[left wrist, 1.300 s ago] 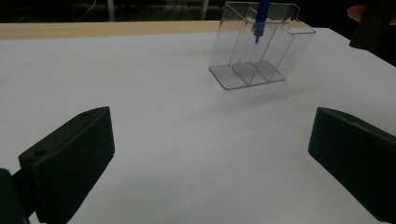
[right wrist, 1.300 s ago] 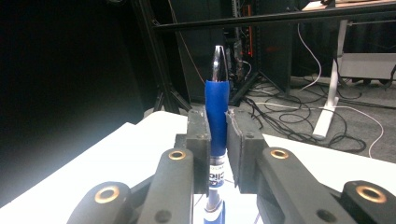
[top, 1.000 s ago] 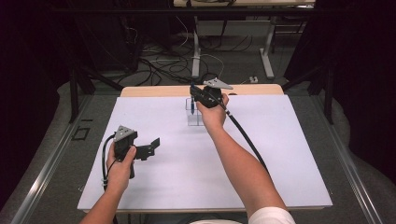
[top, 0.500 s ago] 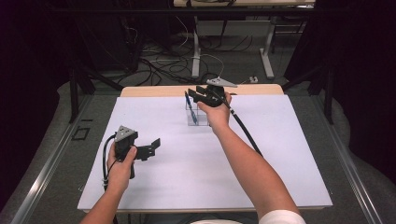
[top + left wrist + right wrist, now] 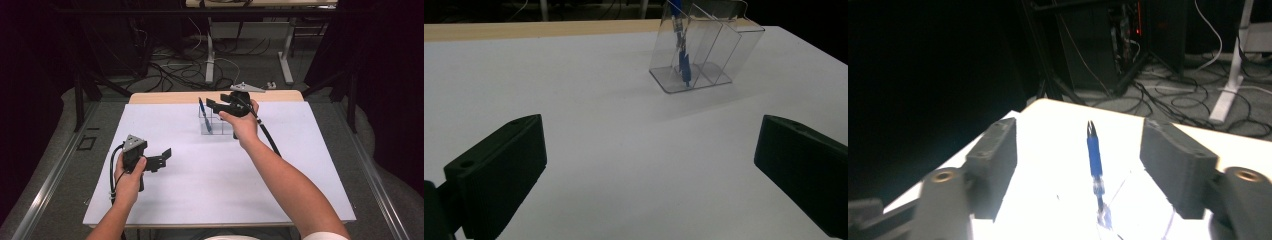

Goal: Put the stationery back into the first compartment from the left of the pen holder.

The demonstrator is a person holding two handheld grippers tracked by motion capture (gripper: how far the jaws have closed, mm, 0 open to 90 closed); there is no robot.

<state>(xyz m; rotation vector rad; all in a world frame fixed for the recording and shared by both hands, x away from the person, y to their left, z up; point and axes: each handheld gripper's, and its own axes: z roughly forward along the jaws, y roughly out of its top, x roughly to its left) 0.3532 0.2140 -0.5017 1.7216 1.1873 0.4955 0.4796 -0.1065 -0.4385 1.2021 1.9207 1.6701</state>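
Note:
A clear plastic holder (image 5: 216, 122) with several compartments stands at the far middle of the white table (image 5: 215, 185). A blue pen (image 5: 204, 115) leans upright in its left compartment, also seen as the blue pen (image 5: 683, 55) and the blue pen (image 5: 1093, 160). My right gripper (image 5: 216, 105) hovers open just right of the pen's top, jaws wide apart and pointing left; the pen stands free between them. My left gripper (image 5: 162, 159) is held open low over the table's left side, well away from the holder (image 5: 704, 50).
A tan wooden strip (image 5: 165, 97) runs along the table's far edge. Beyond it are cables (image 5: 170, 70) on the floor and white desk legs (image 5: 210, 55). Dark surroundings flank the table.
My right gripper has let go of the pen, opened, and lifted back to the right of the holder. The pen now stands alone in the holder. The left gripper has stayed still.

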